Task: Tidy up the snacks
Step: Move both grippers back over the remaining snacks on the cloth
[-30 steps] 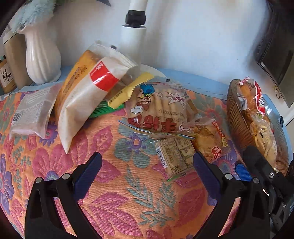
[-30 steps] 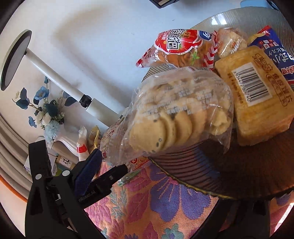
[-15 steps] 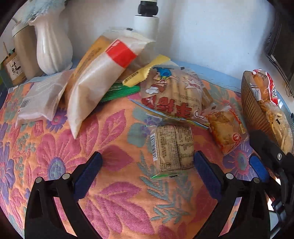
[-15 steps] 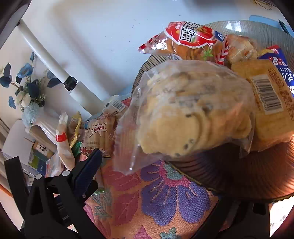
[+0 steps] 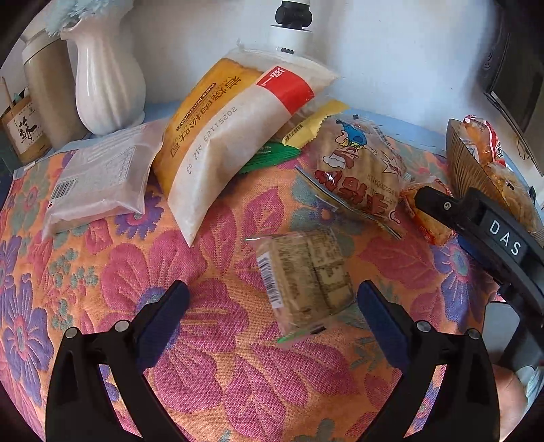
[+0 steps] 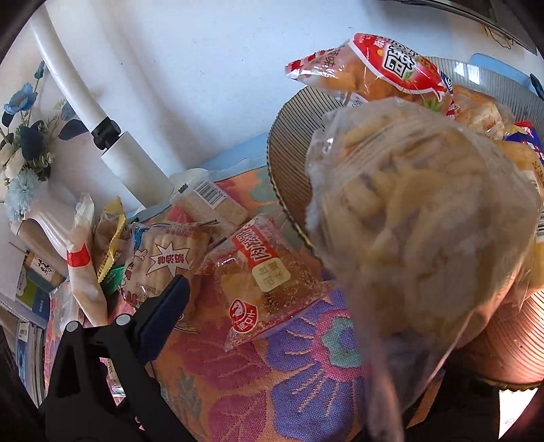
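My left gripper (image 5: 270, 306) is open, low over the floral cloth, with a small clear cracker pack (image 5: 306, 272) lying between its fingers, untouched. Beyond lie a large yellow-and-white bag (image 5: 231, 136), a cartoon biscuit pack (image 5: 357, 170) and a white pack (image 5: 98, 176). My right gripper's blue left finger (image 6: 163, 319) shows; the right one is hidden behind a clear bag of cookies (image 6: 418, 238) that fills the view over the ribbed brown basket (image 6: 292, 153). Whether the gripper grips the bag is unclear. A red-labelled pastry pack (image 6: 258, 278) lies beside the basket.
A white vase (image 5: 105, 85), a beige canister (image 5: 47, 95) and a white lamp post (image 5: 292, 30) stand along the back wall. The basket (image 5: 465, 166) holds several snack packs at the right. The right gripper's black body (image 5: 489, 234) reaches in from the right.
My left gripper has moved forward and down toward the cracker pack, now between its fingers. The cookie bag has swung closer to the right camera, over the basket's edge.
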Available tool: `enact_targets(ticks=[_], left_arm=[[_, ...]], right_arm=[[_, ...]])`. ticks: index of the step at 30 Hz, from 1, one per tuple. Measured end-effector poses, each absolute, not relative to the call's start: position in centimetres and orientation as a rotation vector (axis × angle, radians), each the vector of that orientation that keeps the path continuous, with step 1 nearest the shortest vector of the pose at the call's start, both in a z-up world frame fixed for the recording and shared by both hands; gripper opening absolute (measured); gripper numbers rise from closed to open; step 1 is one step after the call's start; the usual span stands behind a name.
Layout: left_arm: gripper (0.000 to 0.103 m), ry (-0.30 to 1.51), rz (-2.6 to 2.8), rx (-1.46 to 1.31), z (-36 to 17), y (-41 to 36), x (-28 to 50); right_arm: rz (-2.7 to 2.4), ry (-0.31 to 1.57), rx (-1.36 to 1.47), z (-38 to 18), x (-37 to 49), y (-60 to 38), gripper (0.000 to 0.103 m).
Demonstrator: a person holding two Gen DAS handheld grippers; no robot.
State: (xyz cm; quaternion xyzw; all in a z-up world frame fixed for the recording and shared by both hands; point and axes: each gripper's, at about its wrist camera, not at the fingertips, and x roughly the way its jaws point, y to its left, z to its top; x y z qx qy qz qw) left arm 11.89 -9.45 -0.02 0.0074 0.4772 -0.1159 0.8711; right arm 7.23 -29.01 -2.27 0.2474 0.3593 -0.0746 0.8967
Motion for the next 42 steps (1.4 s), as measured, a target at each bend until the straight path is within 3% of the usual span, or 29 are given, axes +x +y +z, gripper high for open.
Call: enact_targets(ticks=[1,3,5,7,10,12,14,18,19,21,22,23,25,29,32,39,42], left_arm=[[0.098,0.983,-0.233,0.033,-0.1,-9.7,11.3],[0.097,0.968,-0.225,0.066,-0.4,-9.9,9.6],[0.087,0.956,-0.223,0.054,-0.2,-10.0,9.3],[0.059,0.931,-0.201,0.060,0.1,-9.9,8.5],[0.034,0.911,-0.182,0.055,0.4,-9.1,7.9],[0.021,0.912,-0.161,0.048,0.4,-8.4,7.4],[0.020,0.913,-0.171,0.023,0.3,-7.7,7.1],[0.020,0.919,-0.177,0.023,0.5,-6.2,5.5],[0.022,0.927,-0.183,0.017,0.4,-5.7,6.0],[0.024,0.938,-0.209,0.004,0.2,-4.9,5.7],[0.031,0.939,-0.232,-0.011,-0.1,-4.7,5.9],[0.039,0.939,-0.263,-0.032,-0.1,-4.5,6.0],[0.097,0.929,-0.290,-0.043,0.1,-4.5,6.5],[0.098,0.857,-0.276,0.087,0.7,-6.4,8.3],[0.098,0.972,-0.344,0.155,-0.4,-8.0,11.2],[0.098,0.951,-0.299,0.204,-0.2,-10.2,13.3],[0.089,0.938,-0.286,0.188,0.0,-10.2,12.4]], right_arm=[[-0.152,0.744,0.505,-2.2,7.1,-28.9,0.098],[-0.149,0.743,0.478,-2.1,6.5,-28.4,0.077],[-0.135,0.746,0.430,-1.8,6.6,-27.2,0.058],[-0.111,0.748,0.411,-1.8,6.9,-26.6,0.054],[-0.062,0.733,0.440,-1.9,6.4,-26.8,0.050],[-0.030,0.736,0.442,-2.0,5.6,-26.6,0.050],[0.004,0.744,0.436,-2.0,4.3,-26.2,0.049],[-0.004,0.753,0.403,-2.1,-0.5,-25.8,0.050],[-0.036,0.746,0.366,-1.9,-1.5,-25.4,0.054],[-0.036,0.755,0.315,-1.5,-1.8,-24.9,0.077],[-0.008,0.771,0.299,-1.4,-1.7,-24.8,0.100],[0.020,0.793,0.267,-1.2,-1.6,-24.7,0.100],[0.028,0.848,0.140,-1.2,-0.3,-23.6,0.100],[0.034,0.899,-0.014,-2.2,0.8,-23.8,0.100],[0.054,0.896,-0.016,-2.7,1.7,-24.2,0.100],[0.039,0.919,0.007,-3.4,2.7,-24.3,0.100],[0.044,0.920,0.017,-3.5,3.1,-24.2,0.100]])
